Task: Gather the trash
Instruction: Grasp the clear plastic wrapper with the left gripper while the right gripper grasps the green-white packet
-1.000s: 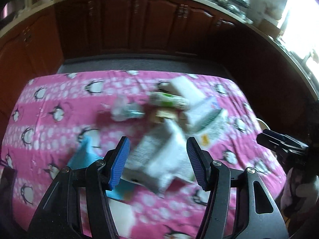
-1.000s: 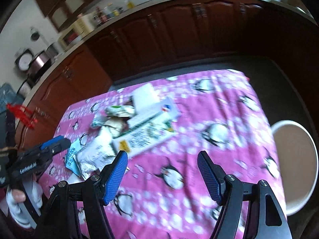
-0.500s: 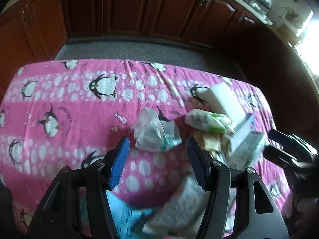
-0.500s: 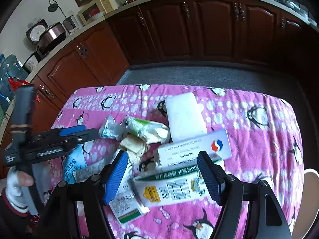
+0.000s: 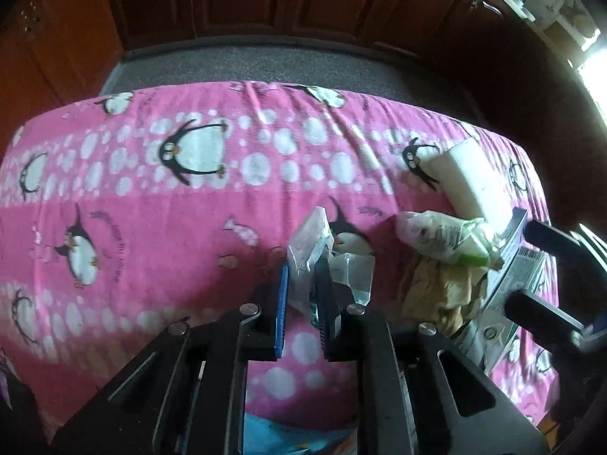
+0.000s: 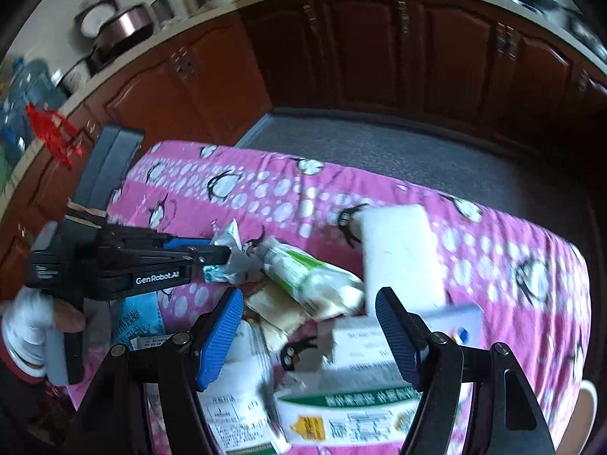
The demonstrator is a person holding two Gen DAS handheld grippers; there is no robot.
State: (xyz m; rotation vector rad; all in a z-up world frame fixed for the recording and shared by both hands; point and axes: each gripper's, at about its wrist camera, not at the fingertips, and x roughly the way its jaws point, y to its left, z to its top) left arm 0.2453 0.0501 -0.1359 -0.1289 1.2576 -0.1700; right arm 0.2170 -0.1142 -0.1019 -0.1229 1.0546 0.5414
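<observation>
Left hand-held gripper (image 5: pixel 302 284) clenching on a crumpled clear plastic wrapper (image 5: pixel 309 250), blue pads pinching its near end while the rest is sticking up past the fingertips. Wrapper touching the pink penguin-print cloth (image 5: pixel 159 204) covering the surface, at the left edge of the trash pile. Lying just to the right: a green-and-white plastic packet (image 5: pixel 447 239), with crumpled brown paper (image 5: pixel 440 288) directly below it. Resting beyond those, near the far right edge of the cloth, a white foam block (image 5: pixel 466 182).

Right hand-held gripper (image 6: pixel 309 335) hanging released, pads spread wide and hovering over the middle of the pile, gripping nothing. Sitting between and beyond its pads: the green-and-white packet (image 6: pixel 315 280), the brown paper (image 6: pixel 277 314) and the foam block (image 6: pixel 398 250). Lying nearest the camera, a white-and-green printed carton (image 6: pixel 364 413), partly blurred. Peeking out at lower left, a light blue printed bag (image 6: pixel 136 322), beside the gloved hand (image 6: pixel 26 330) grasping the left tool.
</observation>
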